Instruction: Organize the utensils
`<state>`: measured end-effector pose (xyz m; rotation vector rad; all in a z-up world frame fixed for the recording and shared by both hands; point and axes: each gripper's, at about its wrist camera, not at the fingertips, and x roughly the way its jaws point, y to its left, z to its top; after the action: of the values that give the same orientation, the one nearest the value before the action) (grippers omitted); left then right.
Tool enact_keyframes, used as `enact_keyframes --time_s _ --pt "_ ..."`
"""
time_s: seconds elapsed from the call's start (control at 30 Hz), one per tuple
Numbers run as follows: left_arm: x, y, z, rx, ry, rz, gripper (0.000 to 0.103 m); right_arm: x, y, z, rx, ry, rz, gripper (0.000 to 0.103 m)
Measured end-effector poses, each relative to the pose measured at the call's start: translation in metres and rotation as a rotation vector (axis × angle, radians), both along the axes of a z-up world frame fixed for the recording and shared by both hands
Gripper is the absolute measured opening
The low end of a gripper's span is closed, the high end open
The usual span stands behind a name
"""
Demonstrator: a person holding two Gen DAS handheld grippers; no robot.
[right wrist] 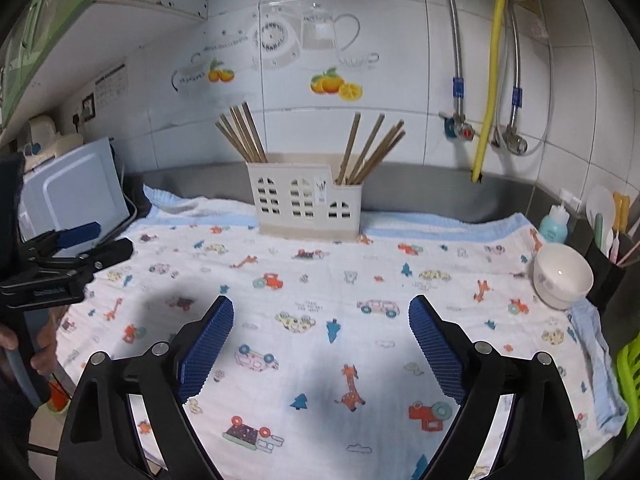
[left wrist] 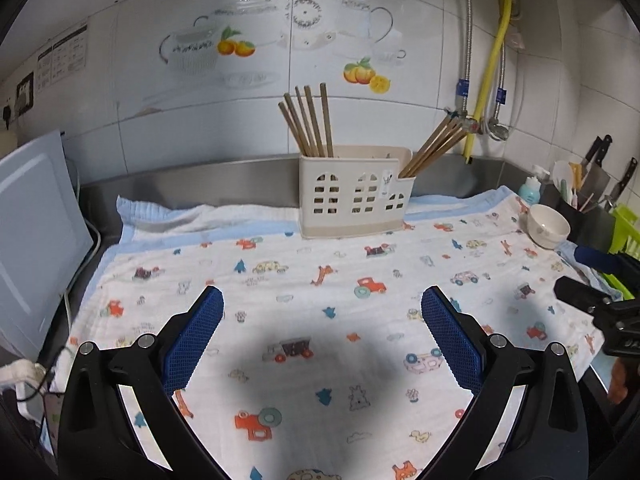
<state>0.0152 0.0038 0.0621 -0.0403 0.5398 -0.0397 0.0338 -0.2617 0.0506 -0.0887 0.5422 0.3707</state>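
A: Grippers? Holder pos?

B: L gripper [left wrist: 322,300] and R gripper [right wrist: 321,310] both wide, empty, over the printed cloth [left wrist: 320,272]. Holder [left wrist: 354,194] straight ahead by the back wall, well apart from both.

A: Chopsticks?

B: Left bunch [left wrist: 308,122] near upright; right bunch [left wrist: 434,146] leans right. Neither arm clearly nearer.

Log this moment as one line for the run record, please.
left gripper: open, empty | right gripper: open, empty | chopsticks: two bunches in holder | cloth: no utensils on it
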Motion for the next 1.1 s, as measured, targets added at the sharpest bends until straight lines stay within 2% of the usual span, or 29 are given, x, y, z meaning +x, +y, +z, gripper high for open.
enact_keyframes --time_s 0.47,1.1 --pt "0.001 0.005 -0.034 0.004 0.069 0.044 0.098 0.017 0.001 -0.040 0.008 0.090 -0.025 0.088" --pt "0.006 0.001 -0.047 0.008 0.101 0.039 0.098 0.023 -0.003 -0.050 0.009 0.115 -0.041 0.089"
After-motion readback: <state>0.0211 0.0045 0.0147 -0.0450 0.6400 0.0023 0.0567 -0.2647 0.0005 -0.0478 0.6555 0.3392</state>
